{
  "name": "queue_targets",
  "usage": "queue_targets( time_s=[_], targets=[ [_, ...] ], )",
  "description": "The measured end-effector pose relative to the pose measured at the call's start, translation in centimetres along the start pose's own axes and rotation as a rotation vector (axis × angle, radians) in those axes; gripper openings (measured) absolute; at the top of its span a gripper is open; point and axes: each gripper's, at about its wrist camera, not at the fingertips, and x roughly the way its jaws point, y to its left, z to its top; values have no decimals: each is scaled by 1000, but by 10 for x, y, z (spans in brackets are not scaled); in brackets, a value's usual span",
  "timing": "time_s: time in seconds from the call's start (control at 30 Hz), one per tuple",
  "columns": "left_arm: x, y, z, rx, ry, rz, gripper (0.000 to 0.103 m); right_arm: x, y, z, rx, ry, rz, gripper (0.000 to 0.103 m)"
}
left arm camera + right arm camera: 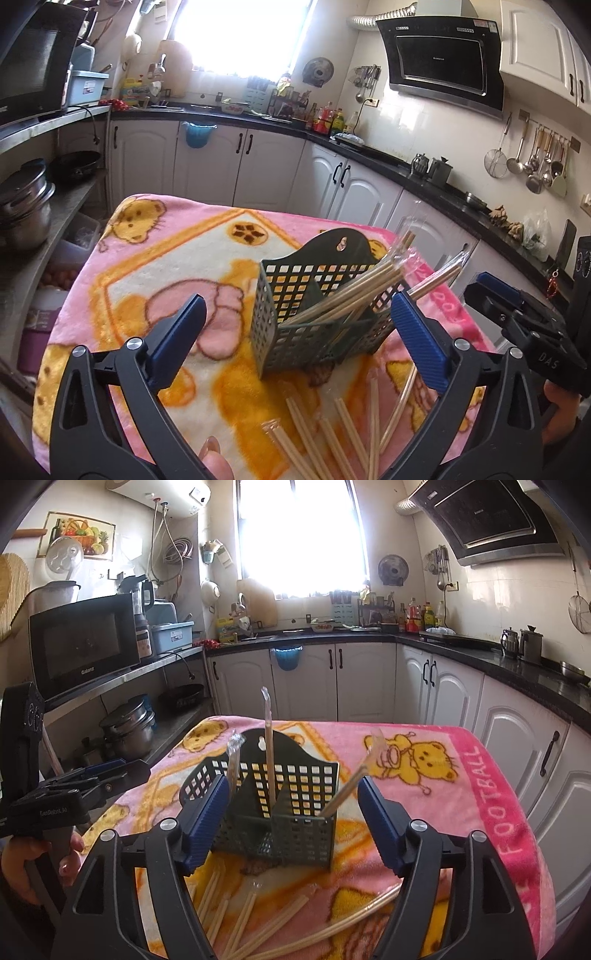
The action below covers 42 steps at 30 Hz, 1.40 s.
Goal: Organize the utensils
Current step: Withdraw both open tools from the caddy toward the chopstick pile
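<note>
A dark green perforated utensil basket [295, 317] [280, 812] stands on a pink bear-print blanket [155, 266] [443, 775]. Several wrapped chopstick pairs [347, 295] [269, 753] lean inside it. More chopsticks [332, 439] [236, 915] lie loose on the blanket in front of the basket. My left gripper [299, 350] is open and empty, hovering just before the basket. My right gripper [288, 823] is open and empty, its fingers either side of the basket front. The right gripper also shows in the left wrist view [517, 317], and the left one in the right wrist view [85, 782].
Kitchen cabinets and a dark countertop [480, 653] run behind the table. A shelf at the left holds a microwave [81, 646] and steel pots [129, 727]. Ladles and strainers hang on the right wall [532, 162].
</note>
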Motion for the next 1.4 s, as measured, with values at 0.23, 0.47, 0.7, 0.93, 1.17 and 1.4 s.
queue_targets(
  time_s=[0.23, 0.47, 0.7, 0.93, 1.17, 1.4],
  targets=[
    [-1, 1, -11, 3, 22, 19, 92, -1, -3, -16, 11, 35, 7, 71],
    [0, 3, -23, -9, 48, 32, 92, -2, -4, -30, 18, 67, 14, 71],
    [0, 10, -34, -28, 66, 44, 92, -3, -5, -40, 16, 91, 18, 71],
    [0, 13, -44, -49, 90, 49, 92, -3, -2, -52, 6, 122, 28, 71],
    [4, 18, -59, -69, 130, 56, 92, 0, -2, -67, 10, 164, 41, 71],
    [9, 22, -75, -81, 168, 62, 92, 5, -2, -79, 22, 204, 50, 71]
  ],
)
